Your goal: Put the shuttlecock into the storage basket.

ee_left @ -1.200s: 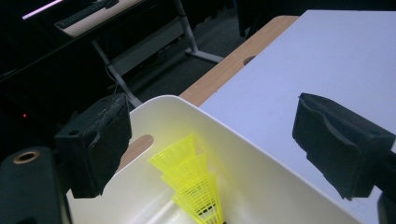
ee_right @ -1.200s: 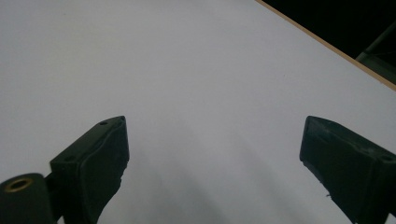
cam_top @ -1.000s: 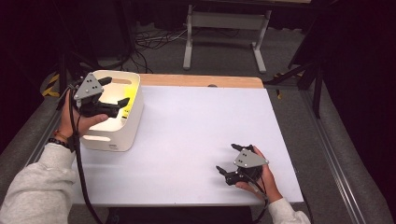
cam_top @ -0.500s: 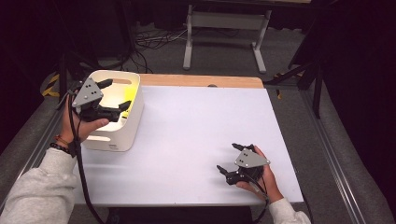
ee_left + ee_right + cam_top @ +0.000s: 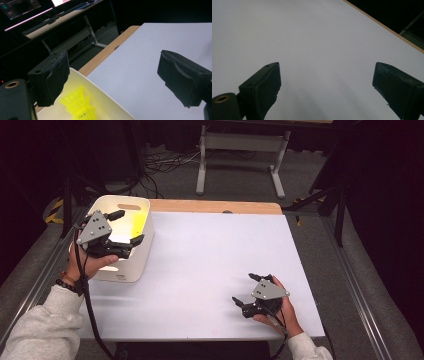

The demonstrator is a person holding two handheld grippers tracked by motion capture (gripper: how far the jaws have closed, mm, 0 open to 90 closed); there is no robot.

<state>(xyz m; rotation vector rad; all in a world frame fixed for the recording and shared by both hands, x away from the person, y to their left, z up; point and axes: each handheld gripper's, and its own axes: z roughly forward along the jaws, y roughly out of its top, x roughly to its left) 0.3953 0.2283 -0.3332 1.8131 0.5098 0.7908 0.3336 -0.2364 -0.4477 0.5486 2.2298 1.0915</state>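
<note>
white plastic, that is the bin (image 5: 131, 270) at the far left of the table, a rounded tub with a slot handle in its far wall, standing on the pale sheet (image 5: 215, 265) that covers most of the tabletop. inside it, seen in the left gripper view, lies a bright yellow mesh thing (image 5: 78, 106), ribbed like netting; i cannot tell just what it is. in the high view it reads as a yellow glow against the bin's inner right wall.

the left gripper (image 5: 126, 227) hangs over the bin, held in a hand with a grey sleeve and a dark band at the wrist. its jaws stand wide apart with nothing between them: in the left gripper view one jaw sits above the bin's inside, the other out over the white sheet, and the bin's rim runs between the two. the yellow mesh lies below the gripper, not touched by it.

across the middle the sheet is bare, with a strip of wooden table edge (image 5: 215, 206) showing along the far side.

over at the right, near the front edge, the right gripper (image 5: 246, 288) is low over the sheet in the other hand, well apart from the bin. its jaws are also spread wide and hold nothing, with plain white sheet between them.
</note>
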